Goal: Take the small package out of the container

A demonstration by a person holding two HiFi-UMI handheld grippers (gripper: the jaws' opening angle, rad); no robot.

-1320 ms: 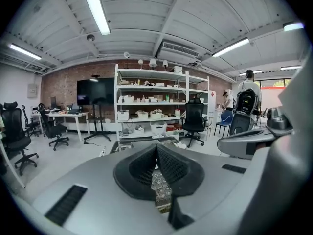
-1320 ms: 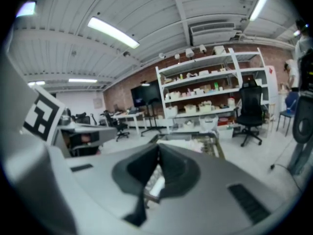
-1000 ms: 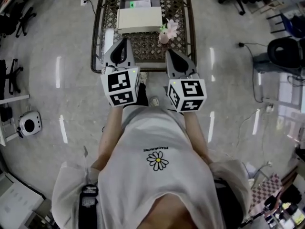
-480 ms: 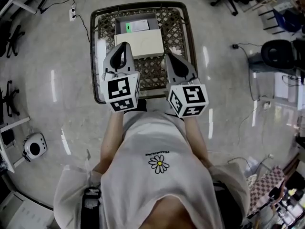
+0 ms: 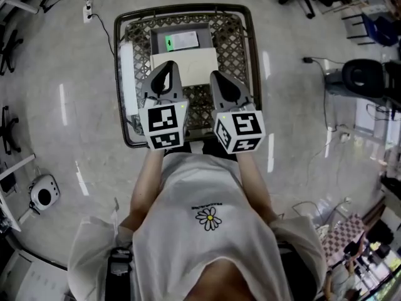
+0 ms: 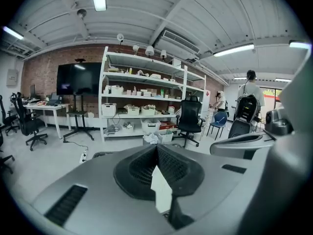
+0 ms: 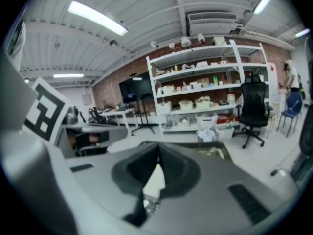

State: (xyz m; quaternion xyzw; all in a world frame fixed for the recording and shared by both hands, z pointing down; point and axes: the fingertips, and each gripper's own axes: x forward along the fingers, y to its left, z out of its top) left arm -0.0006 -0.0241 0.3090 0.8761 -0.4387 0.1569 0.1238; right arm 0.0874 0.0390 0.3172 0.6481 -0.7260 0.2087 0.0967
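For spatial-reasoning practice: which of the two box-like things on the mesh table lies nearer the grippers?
The plain cream box, ahead of the left gripper and right gripper; the grey container with a green-marked package lies beyond it.

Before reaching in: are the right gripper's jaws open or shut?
Shut: the right gripper shows its jaws meeting at the tips, nothing between them.

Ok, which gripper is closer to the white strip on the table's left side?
Left. The left gripper is just right of the white strip; the right gripper is farther right, beyond the left one, over the table's middle.
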